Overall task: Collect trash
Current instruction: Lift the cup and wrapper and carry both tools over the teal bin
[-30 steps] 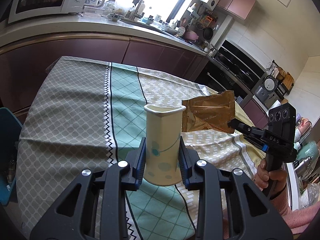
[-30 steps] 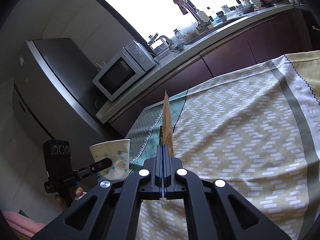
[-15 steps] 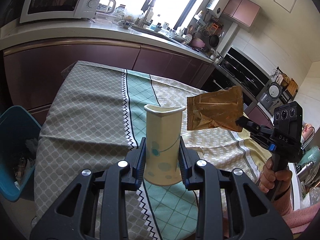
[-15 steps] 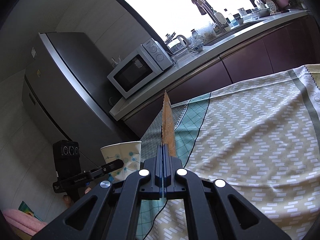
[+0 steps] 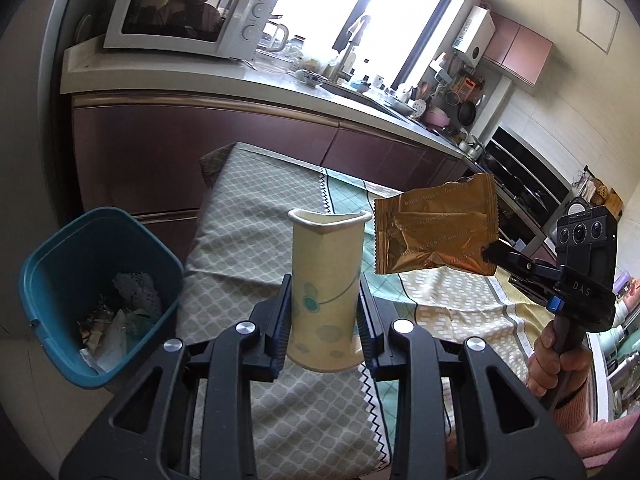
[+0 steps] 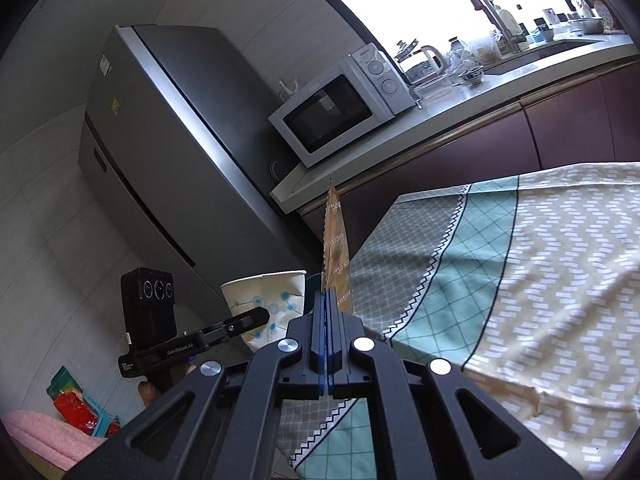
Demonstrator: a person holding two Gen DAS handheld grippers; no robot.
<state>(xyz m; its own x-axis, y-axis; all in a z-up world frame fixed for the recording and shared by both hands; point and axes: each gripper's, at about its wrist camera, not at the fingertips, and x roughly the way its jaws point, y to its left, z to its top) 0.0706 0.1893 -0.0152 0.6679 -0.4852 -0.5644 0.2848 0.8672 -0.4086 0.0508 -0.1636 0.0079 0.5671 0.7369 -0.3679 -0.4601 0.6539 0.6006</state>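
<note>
Paper cup [image 5: 325, 292] clamped in left claw [image 5: 324, 312]; right claw [image 6: 328, 312] pinches gold wrapper [image 5: 436, 232].

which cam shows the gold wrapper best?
Left wrist. It sees the gold wrapper flat-on, print visible, pinched at one corner by the right gripper. The right wrist view catches it edge-on, a thin strip rising from the shut fingers.

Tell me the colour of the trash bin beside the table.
Teal-blue trash bin, clearest in the left wrist view.
</note>
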